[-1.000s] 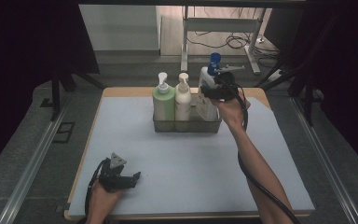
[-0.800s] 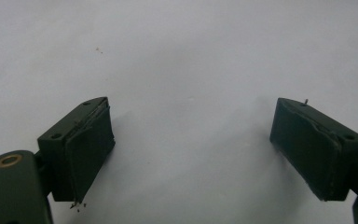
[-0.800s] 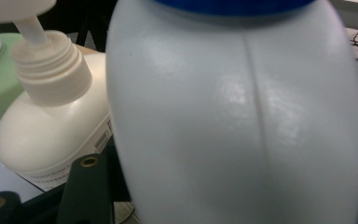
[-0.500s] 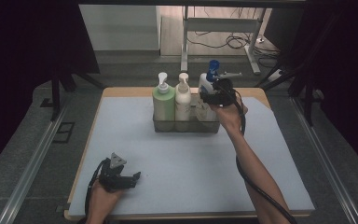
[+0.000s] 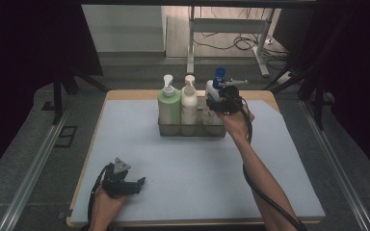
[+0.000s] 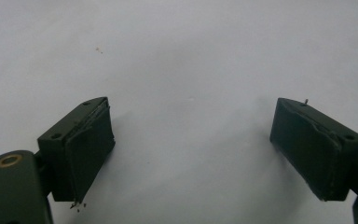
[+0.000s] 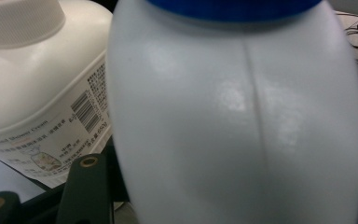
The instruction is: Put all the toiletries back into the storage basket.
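Observation:
A white bottle with a blue cap [image 5: 214, 90] [image 7: 237, 116] stands upright at the right end of a dark wire basket [image 5: 192, 131], low among the others. My right gripper [image 5: 218, 103] [image 7: 228, 196] is shut on its body from the near right side. A white pump bottle [image 5: 189, 103] [image 7: 37, 84] stands beside it in the basket, and a green pump bottle [image 5: 168, 103] at the left end. My left gripper [image 5: 137, 184] [image 6: 191, 149] rests on the pale mat [image 5: 173, 163] at the near left, jaws wide open with nothing between them.
The basket sits at the far middle of the mat, close to the table's wooden far edge [image 5: 130, 94]. Metal rails [image 5: 33, 178] run along both sides of the table. A desk frame and cables [image 5: 231, 43] lie on the floor beyond.
My right gripper has sunk with the blue-capped bottle, which now sits lower in the basket. The left gripper has stayed where it was.

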Demonstrator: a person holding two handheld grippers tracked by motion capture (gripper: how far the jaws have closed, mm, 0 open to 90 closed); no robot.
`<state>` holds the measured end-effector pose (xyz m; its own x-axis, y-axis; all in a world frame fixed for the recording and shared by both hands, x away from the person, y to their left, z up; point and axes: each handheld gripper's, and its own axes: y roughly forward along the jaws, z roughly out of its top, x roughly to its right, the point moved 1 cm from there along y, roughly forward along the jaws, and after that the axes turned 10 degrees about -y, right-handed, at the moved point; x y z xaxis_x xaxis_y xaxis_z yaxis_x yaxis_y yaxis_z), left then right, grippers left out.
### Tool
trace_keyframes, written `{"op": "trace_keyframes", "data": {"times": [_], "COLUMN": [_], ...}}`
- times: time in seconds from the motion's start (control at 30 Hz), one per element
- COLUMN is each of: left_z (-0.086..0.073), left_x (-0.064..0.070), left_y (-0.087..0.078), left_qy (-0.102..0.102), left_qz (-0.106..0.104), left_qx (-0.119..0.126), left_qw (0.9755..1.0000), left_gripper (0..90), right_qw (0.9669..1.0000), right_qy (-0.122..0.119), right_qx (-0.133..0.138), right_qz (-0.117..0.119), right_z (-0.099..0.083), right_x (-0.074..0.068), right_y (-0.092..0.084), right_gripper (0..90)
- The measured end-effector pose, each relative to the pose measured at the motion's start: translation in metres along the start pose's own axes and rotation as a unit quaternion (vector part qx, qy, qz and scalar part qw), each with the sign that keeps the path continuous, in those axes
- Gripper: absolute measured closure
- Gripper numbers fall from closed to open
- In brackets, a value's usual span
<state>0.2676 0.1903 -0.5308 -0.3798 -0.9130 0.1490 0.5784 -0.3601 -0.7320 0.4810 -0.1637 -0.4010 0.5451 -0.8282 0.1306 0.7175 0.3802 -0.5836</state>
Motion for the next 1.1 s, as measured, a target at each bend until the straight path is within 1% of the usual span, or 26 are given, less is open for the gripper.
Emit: {"op": "trace_keyframes", "data": {"times": [0.27,0.33,0.43,0.6,0.63,0.67,0.7,0.8,0.87,0.93,1.0,1.07,1.1], "left_z": [0.000,0.000,0.000,0.000,0.000,0.000,0.000,0.000,0.000,0.000,0.000,0.000,0.000], "left_x": [0.000,0.000,0.000,0.000,0.000,0.000,0.000,0.000,0.000,0.000,0.000,0.000,0.000], "left_y": [0.000,0.000,0.000,0.000,0.000,0.000,0.000,0.000,0.000,0.000,0.000,0.000,0.000], "left_qy": [-0.002,-0.002,-0.002,-0.002,-0.002,-0.002,-0.002,-0.002,-0.002,-0.002,-0.002,-0.002,-0.002], "left_qz": [-0.001,-0.001,-0.001,-0.001,-0.001,-0.001,-0.001,-0.001,-0.001,-0.001,-0.001,0.000,0.000], "left_qx": [0.002,0.001,0.001,0.001,0.001,0.001,0.001,0.001,0.001,0.001,0.001,0.001,0.001], "left_qw": [1.0000,1.0000,1.0000,1.0000,1.0000,1.0000,1.0000,1.0000,1.0000,1.0000,1.0000,1.0000,1.0000], "left_gripper": [12.8,12.8,12.8,12.8,12.8,12.8,12.8,12.8,12.8,12.8,12.8,12.8,12.8], "right_qw": [1.0000,1.0000,0.9999,1.0000,0.9999,0.9998,0.9998,0.9996,0.9996,0.9994,0.9990,0.9989,0.9990], "right_qy": [-0.003,-0.006,-0.008,-0.005,-0.007,-0.015,-0.015,-0.025,-0.028,-0.033,-0.044,-0.047,-0.044], "right_qx": [-0.002,0.003,0.003,0.003,0.006,0.009,0.009,0.010,0.010,0.010,0.006,0.004,0.004], "right_qz": [-0.002,-0.006,-0.006,-0.006,-0.004,-0.005,-0.005,-0.002,0.000,-0.002,-0.001,-0.001,0.003], "right_z": [-0.007,-0.009,-0.009,-0.009,-0.010,-0.011,-0.011,-0.011,-0.011,-0.011,-0.012,-0.013,-0.014], "right_x": [-0.005,-0.007,-0.008,-0.005,-0.005,-0.005,-0.005,-0.005,-0.006,-0.007,-0.008,-0.008,-0.008], "right_y": [0.005,0.005,0.005,0.006,0.006,0.007,0.007,0.007,0.006,0.003,0.000,-0.003,-0.004], "right_gripper": [40.1,39.9,39.4,38.7,38.5,37.8,37.8,35.2,28.5,27.8,27.0,27.1,27.2]}}
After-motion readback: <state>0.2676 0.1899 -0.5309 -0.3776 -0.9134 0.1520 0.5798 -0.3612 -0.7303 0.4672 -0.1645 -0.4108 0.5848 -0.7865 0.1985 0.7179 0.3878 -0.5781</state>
